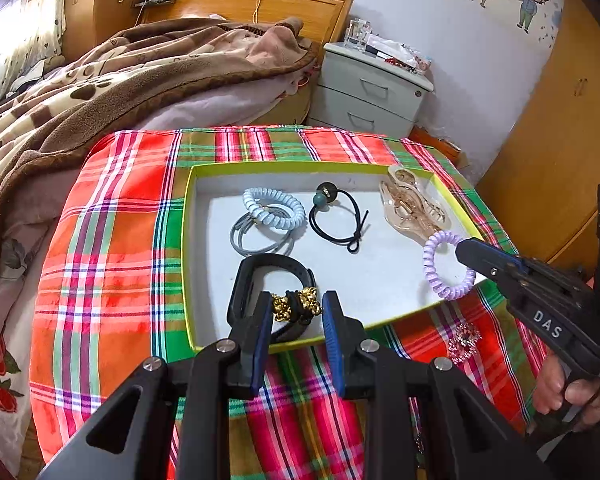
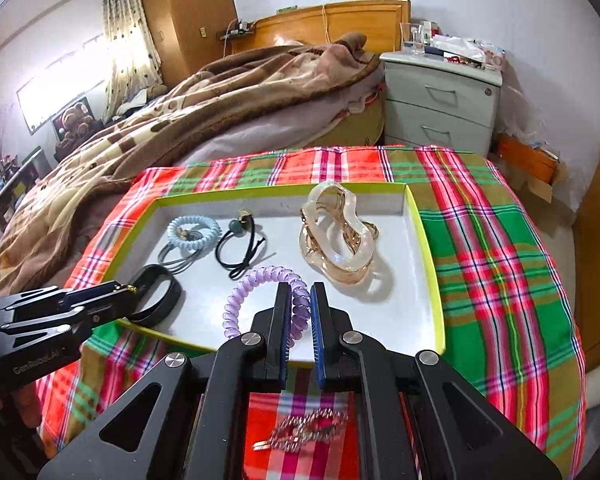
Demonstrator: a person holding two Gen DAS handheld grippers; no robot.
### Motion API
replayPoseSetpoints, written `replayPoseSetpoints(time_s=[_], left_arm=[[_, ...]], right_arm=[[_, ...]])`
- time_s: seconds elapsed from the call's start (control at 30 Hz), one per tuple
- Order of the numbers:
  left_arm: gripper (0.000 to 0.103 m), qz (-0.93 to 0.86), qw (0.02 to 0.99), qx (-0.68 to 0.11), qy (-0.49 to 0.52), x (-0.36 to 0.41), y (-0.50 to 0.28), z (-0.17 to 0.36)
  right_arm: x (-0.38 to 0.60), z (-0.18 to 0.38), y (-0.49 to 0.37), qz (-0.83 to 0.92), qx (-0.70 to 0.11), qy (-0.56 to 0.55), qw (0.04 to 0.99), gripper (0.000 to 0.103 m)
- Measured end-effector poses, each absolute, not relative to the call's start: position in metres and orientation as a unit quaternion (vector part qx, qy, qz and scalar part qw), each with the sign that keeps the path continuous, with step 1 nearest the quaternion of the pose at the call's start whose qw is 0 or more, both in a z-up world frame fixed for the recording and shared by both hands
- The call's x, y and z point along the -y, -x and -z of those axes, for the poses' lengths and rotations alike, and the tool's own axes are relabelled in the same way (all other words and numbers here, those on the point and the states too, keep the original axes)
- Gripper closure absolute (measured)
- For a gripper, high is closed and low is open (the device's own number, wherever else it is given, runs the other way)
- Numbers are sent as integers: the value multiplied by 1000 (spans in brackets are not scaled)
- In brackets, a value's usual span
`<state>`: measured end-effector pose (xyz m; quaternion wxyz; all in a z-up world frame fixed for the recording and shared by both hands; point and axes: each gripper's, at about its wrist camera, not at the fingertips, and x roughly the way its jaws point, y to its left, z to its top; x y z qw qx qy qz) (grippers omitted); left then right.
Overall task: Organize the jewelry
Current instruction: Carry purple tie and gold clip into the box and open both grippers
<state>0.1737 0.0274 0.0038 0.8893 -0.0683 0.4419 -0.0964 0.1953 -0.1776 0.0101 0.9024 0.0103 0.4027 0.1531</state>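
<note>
A shallow white tray with a yellow-green rim (image 1: pixel 189 216) (image 2: pixel 427 240) lies on the plaid cloth. My left gripper (image 1: pixel 296 307) stands open around the gold beads (image 1: pixel 296 304) of a black band (image 1: pixel 268 264), at the tray's near edge. My right gripper (image 2: pixel 300 300) is shut on a purple spiral hair tie (image 2: pixel 260 280) (image 1: pixel 440 276), holding it over the tray's near right part. In the tray lie a blue spiral tie (image 1: pixel 274 208), a black tie with a bead (image 1: pixel 336 216) and a clear amber claw clip (image 1: pixel 412 204) (image 2: pixel 336 236).
A pink rhinestone clip (image 2: pixel 300 432) (image 1: pixel 464 344) lies on the plaid cloth (image 1: pixel 112 240) outside the tray, near me. A bed with a brown blanket (image 1: pixel 100 80) is to the left, a grey nightstand (image 1: pixel 372 88) behind.
</note>
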Motion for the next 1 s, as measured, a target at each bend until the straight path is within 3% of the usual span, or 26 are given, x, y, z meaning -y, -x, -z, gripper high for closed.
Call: replayPoseSetpoints(time_s=[1.0], left_arm=[[76,71,891,-446,32,-23,-197,6]], right_arm=[[163,18,-231,-145,-435,20,888,93]])
